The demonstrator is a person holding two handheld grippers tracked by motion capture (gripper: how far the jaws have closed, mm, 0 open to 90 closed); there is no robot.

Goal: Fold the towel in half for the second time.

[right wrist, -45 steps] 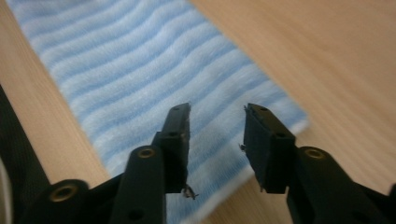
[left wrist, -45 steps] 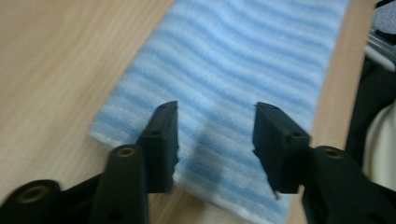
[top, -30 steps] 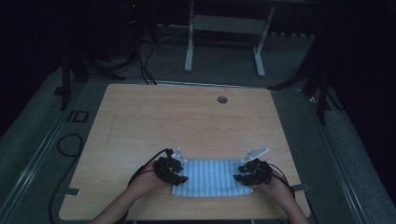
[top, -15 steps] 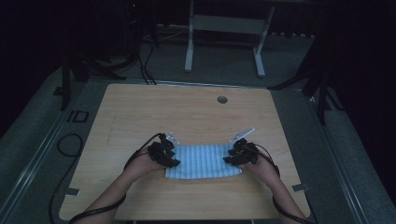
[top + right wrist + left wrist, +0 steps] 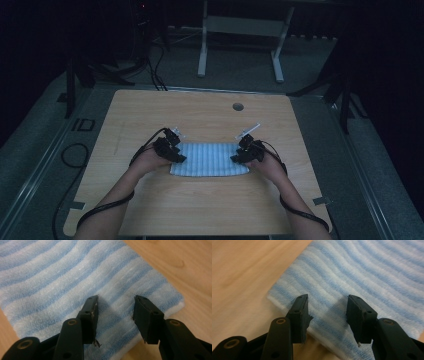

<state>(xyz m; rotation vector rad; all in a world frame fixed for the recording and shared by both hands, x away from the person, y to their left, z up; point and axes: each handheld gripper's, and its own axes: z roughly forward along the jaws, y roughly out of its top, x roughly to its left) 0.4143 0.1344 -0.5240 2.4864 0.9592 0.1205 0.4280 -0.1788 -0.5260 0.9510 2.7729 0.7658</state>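
My left gripper (image 5: 176,156): jaws parted, over the left end of the striped cloth (image 5: 209,159). Cloth: flat on the bench (image 5: 200,210), midway toward its near edge. My right gripper (image 5: 240,156): jaws parted, over the cloth's right end.

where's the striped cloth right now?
In the high view the striped cloth lies flat on the table near the middle, between the left tool and right tool, short of the round hole.
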